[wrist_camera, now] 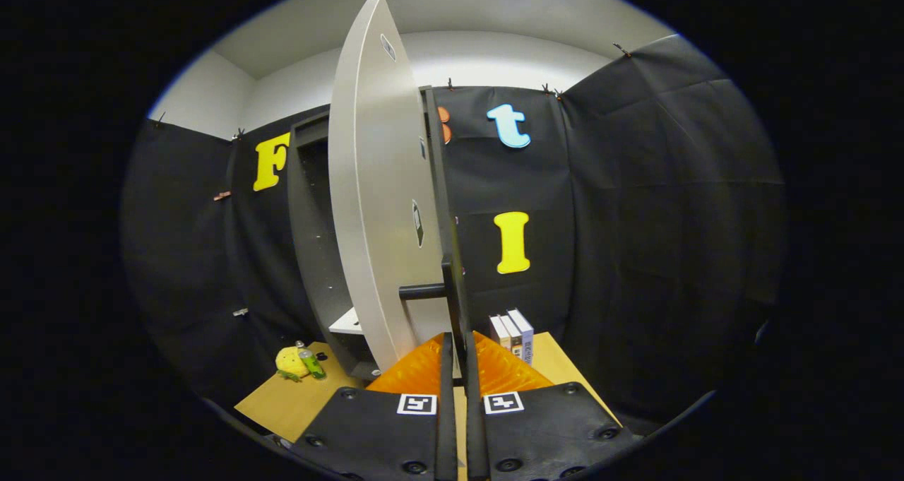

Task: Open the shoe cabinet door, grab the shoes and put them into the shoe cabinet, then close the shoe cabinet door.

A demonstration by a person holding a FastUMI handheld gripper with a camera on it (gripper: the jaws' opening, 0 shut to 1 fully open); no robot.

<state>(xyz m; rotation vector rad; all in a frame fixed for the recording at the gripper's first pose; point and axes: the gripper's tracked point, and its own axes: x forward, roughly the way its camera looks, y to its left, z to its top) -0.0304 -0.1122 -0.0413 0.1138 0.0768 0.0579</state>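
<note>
On the tabletop (282, 407), far to the left of the cabinet, lie a small yellow toy (289, 362) and a green bottle (311, 364), well apart from the work and no obstacle to it. Next comes the cabinet (311, 248), its dark interior exposed, with a pale shelf (347, 322) showing low inside. The door (371, 205) stands swung out edge-on toward the camera, its pale inner face turned left, so the opening step looks well along. A dark bar handle (422, 292) juts from the door's edge just ahead of the jaws. The gripper (458, 368) sits right at that edge: its jaws are nearly closed, and the door's thin dark edge runs down into the narrow gap between them, so they appear clenched on the door edge, though the contact itself is too tight to confirm. To finish this step well, I would keep the pull following the door's arc around its hinge, not straight back, so the edge does not twist out of the jaws or drag the cabinet across the tabletop. Swing it wide enough to leave room for a shoe, then release cleanly. Just right of the jaws stand three books (513, 331), near enough that the door's sweep should be watched. I cannot pick out the shoes.
</note>
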